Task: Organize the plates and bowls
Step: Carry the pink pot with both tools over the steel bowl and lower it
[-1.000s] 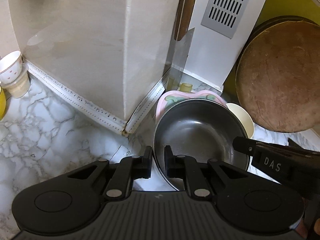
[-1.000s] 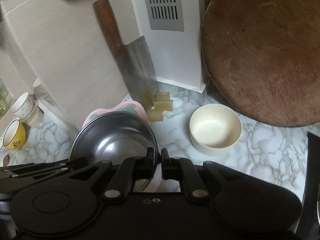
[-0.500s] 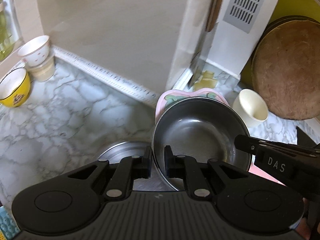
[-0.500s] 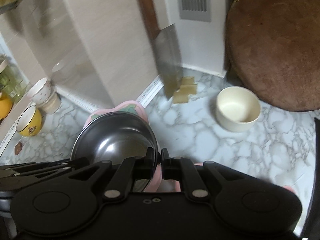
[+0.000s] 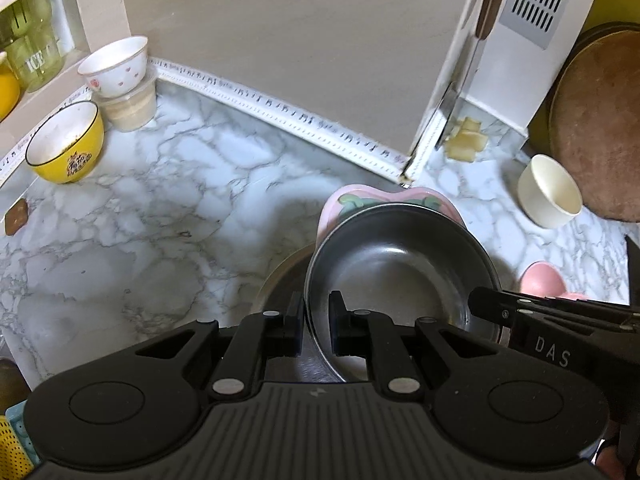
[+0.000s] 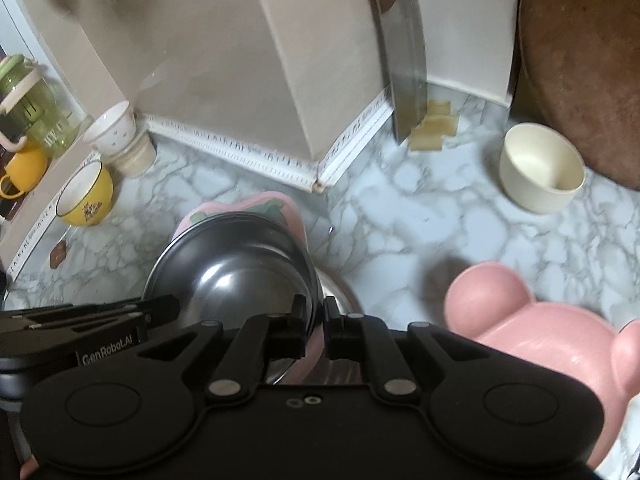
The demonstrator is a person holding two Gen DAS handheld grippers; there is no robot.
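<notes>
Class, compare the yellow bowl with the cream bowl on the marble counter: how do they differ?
The yellow bowl has a dark rim line, white inside and a printed emblem; the cream bowl is plain throughout. The yellow bowl sits far left, the cream bowl far right by the round wooden board. Both stand upright and apparently empty.

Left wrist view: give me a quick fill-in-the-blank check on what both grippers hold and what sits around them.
1. The left gripper is clamped on the rim of the ___ bowl.
2. Under the steel bowl sits a ___ plate with green leaves.
3. The white cup stands on a plastic tub beside the ___ bowl.
4. The right gripper is ___ on the same rim.

Missing: steel; pink; yellow; shut
</notes>
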